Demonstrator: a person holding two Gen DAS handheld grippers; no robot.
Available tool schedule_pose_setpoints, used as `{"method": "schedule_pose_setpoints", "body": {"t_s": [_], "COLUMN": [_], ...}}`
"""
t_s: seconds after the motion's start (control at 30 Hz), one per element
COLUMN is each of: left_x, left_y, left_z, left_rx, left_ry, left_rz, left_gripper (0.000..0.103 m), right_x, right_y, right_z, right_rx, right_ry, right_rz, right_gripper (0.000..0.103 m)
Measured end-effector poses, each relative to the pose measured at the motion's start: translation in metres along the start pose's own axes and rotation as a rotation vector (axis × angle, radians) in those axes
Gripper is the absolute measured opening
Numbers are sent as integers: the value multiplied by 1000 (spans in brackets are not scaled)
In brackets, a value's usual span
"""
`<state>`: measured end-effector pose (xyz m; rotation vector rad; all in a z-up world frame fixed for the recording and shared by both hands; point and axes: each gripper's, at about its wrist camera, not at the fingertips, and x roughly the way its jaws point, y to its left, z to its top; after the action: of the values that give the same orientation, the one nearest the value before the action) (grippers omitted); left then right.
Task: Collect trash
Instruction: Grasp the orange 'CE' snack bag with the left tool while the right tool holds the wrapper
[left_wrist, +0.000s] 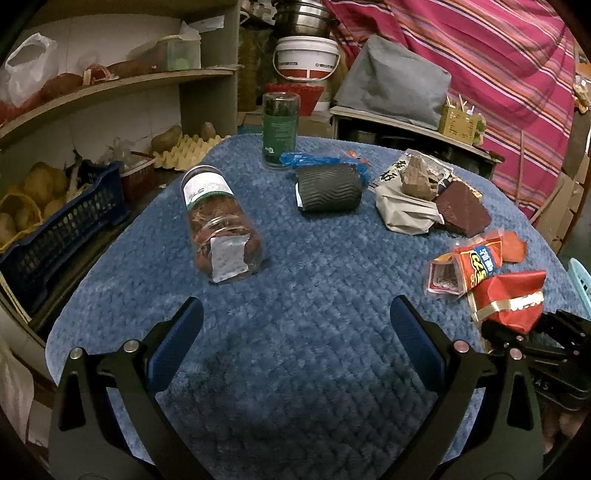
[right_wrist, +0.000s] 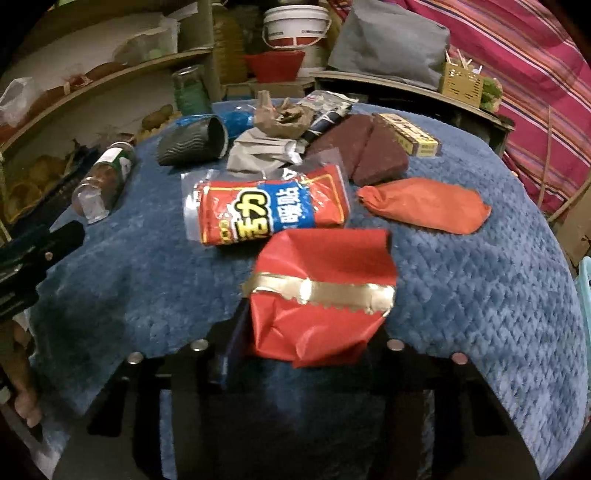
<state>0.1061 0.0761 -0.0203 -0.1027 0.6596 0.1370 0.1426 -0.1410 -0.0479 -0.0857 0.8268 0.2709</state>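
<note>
Right tongs (right_wrist: 314, 354) are pinching the red gold-striped wrapper (right_wrist: 321, 295), left tongs (left_wrist: 295, 332) gaping wide with nothing, and most trash like the snack bag (right_wrist: 269, 206) sits uncollected on the counter (right_wrist: 480, 295).

The snack packet (right_wrist: 269, 206) bears large yellow lettering (illegible upside down).

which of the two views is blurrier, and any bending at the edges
Right wrist view is softer: the red foil bag with gold band in the right gripper looks smeared. Left wrist view is sharper; its wooden shelf bows from fisheye distortion.
</note>
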Motion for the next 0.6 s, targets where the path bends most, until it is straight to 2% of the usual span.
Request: {"method": "schedule_pose_setpoints", "body": {"t_s": [0.2,0.6], "left_x": [-1,-2], "left_y": [-4,-5], "left_z": [-1,-1], "left_rx": [20,9], "left_ry": [-7,-2], "left_rz": [17,10], "left_gripper": [98,98], "right_x": [-8,-36], "right_y": [-8,-56], "right_z": [-1,0], "right_rx": [30,144], "right_ry": [-8,-62], "right_rz": [37,-1], "right_gripper": [40,39]}}
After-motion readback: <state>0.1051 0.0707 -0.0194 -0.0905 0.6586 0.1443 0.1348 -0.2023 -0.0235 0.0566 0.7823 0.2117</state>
